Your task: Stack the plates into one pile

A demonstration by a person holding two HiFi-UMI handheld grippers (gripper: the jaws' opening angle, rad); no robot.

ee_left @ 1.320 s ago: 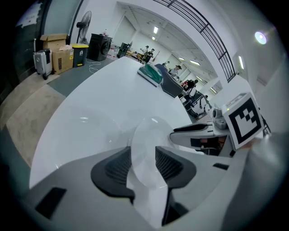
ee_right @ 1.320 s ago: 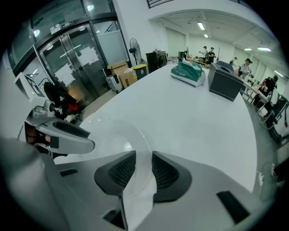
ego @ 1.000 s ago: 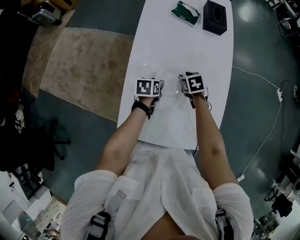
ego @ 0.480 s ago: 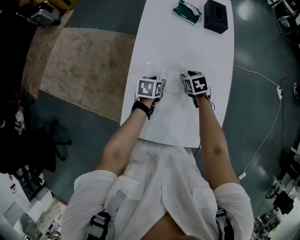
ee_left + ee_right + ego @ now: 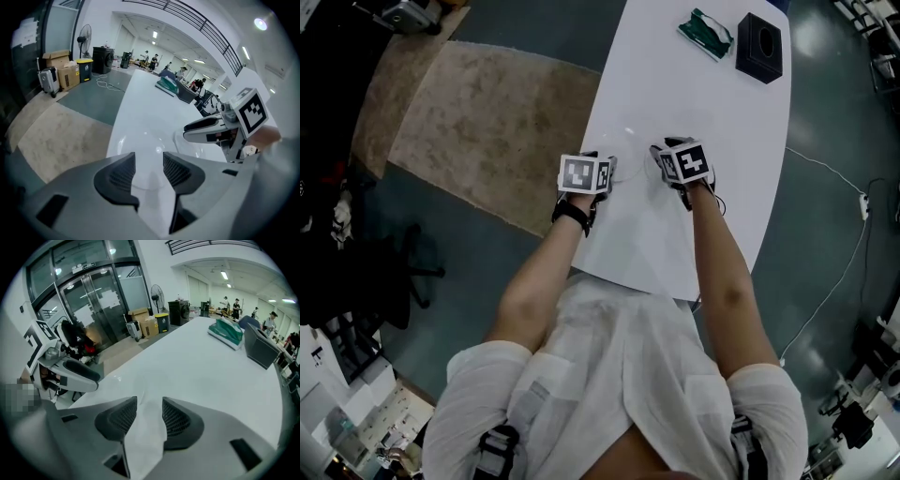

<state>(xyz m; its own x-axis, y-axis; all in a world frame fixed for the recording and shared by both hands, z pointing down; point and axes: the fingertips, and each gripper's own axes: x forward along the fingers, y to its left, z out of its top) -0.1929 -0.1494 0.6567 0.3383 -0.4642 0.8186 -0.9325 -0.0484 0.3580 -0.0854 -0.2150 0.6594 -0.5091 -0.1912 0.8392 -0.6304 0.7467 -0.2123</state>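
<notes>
Two white plates lie side by side on the white table [image 5: 694, 234], near its left edge. In the left gripper view one plate [image 5: 140, 150] is right ahead of the jaws and the other plate [image 5: 199, 147] is to its right. My left gripper [image 5: 612, 169] is open, and the near plate's rim shows in the gap, untouched by the pads. My right gripper [image 5: 657, 161] hovers over the right-hand plate. Its jaws have just been opening and are open, with only white surface showing between the fingers [image 5: 119, 420].
A green packet [image 5: 706, 28] and a black box [image 5: 759, 47] sit at the table's far end. A beige rug [image 5: 487, 122] covers the floor left of the table. The table's left edge runs just beside my left gripper.
Both grippers have moved together toward the table's left edge, keeping their spacing. The head view has also swung, so the table sits further right in the picture.
</notes>
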